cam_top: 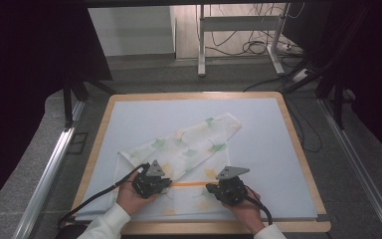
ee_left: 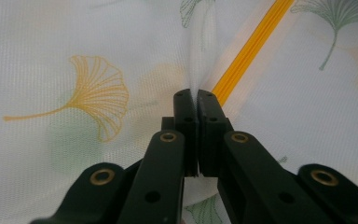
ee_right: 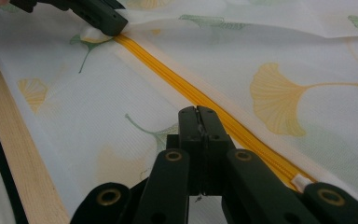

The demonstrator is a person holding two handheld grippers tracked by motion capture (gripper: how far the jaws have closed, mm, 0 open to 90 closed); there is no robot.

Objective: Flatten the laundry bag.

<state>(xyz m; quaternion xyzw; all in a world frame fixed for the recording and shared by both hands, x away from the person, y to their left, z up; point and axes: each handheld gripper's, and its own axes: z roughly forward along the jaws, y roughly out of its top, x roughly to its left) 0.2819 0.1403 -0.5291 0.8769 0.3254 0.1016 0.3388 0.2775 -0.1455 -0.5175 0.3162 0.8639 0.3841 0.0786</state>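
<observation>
Your left gripper (cam_top: 165, 183) is clamped on a fold of the mesh bag (cam_top: 189, 149) beside the orange zipper (cam_top: 189, 184). Your right gripper (cam_top: 212, 188) is clenched at the zipper's other end; can't tell what it grips. Bag lies diagonally, near-left to far-right, on the table (cam_top: 278, 164); zipper runs left-right along the near edge

In the right gripper view, we lose the yellow zipper (ee_right: 200, 95) where it runs behind the right claw (ee_right: 198, 112), so we cannot tell whether anything sits between its closed jaws. The mesh bag (ee_left: 74, 56) spills past every edge around the left claw (ee_left: 196, 95), and the fold pinched there vanishes between the jaws.
</observation>
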